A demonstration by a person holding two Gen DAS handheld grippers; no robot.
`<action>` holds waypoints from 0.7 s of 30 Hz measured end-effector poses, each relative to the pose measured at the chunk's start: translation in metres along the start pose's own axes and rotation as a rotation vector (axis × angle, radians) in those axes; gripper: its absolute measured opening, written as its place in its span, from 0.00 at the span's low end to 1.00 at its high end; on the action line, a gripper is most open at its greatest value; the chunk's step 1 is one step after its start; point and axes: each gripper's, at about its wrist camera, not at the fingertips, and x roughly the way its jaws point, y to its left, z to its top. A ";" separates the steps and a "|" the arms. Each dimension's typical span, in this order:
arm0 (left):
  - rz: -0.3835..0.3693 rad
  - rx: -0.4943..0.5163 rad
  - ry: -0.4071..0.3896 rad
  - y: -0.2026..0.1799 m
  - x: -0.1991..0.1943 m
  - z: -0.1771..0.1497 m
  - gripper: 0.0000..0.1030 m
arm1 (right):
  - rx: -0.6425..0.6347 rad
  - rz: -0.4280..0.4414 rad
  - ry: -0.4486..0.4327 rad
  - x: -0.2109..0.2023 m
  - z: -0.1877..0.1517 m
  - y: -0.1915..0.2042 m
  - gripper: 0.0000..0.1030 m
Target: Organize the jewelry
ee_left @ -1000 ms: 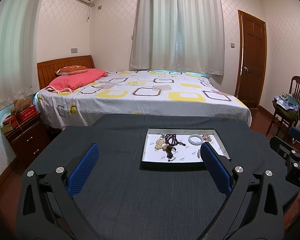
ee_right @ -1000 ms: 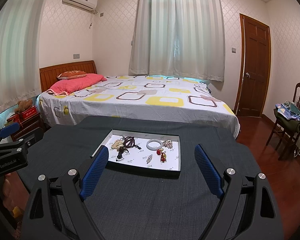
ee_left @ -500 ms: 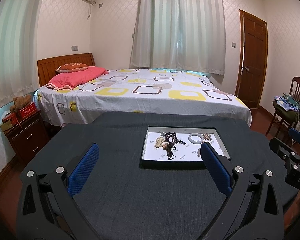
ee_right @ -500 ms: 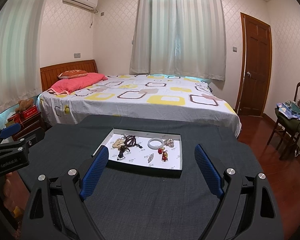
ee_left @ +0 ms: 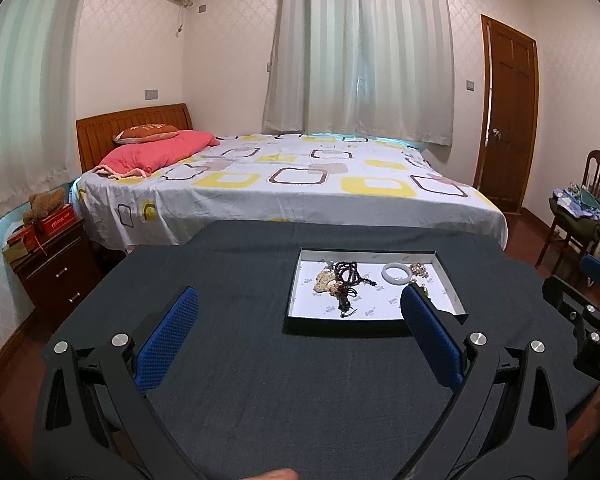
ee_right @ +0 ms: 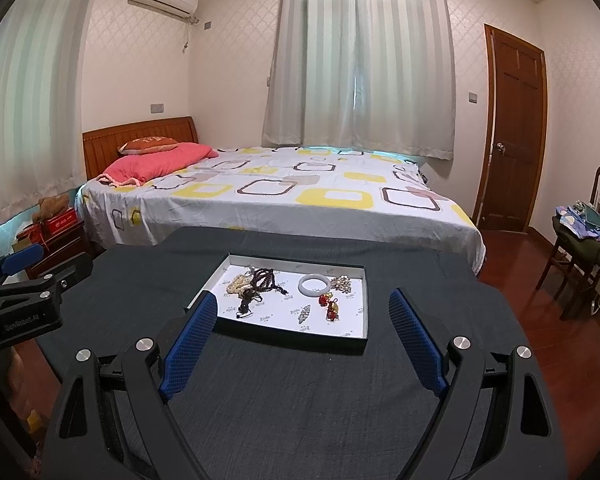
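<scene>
A shallow white-lined tray (ee_right: 340,334) sits on a dark cloth table; it also shows in the left wrist view (ee_left: 296,280). In it lie a dark bead string (ee_right: 264,280), a cream bead string (ee_right: 236,283), a white bangle (ee_right: 313,284), a pearl cluster (ee_right: 342,283), red charms (ee_right: 329,305) and a silver brooch (ee_right: 304,313). My left gripper (ee_left: 298,336) is open and empty, short of the tray's near edge. My right gripper (ee_right: 302,336) is open and empty, its fingers astride the tray's near edge. The left gripper's right finger (ee_left: 428,332) hides the tray's right part.
The dark table (ee_right: 300,400) extends around the tray. A bed (ee_right: 280,200) stands behind it, a nightstand (ee_left: 56,272) at left, a chair with clothes (ee_right: 584,240) and a door (ee_right: 512,132) at right. The other gripper shows at each view's side edge.
Both grippers have crept slightly forward and tilted a little; the tray sits marginally lower in the views. Jaws stay open and the jewelry has not moved.
</scene>
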 end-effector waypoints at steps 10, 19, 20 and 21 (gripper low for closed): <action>0.015 0.018 -0.017 -0.005 0.002 -0.001 0.96 | 0.002 0.005 0.011 0.002 -0.002 0.001 0.82; 0.046 0.042 -0.021 -0.003 0.010 -0.001 0.96 | 0.004 0.007 0.019 0.005 -0.004 0.000 0.82; 0.046 0.036 -0.015 -0.002 0.012 -0.001 0.96 | 0.005 0.008 0.022 0.009 -0.003 -0.002 0.82; 0.042 0.032 -0.009 -0.001 0.014 -0.001 0.96 | 0.006 0.008 0.026 0.010 -0.004 -0.002 0.82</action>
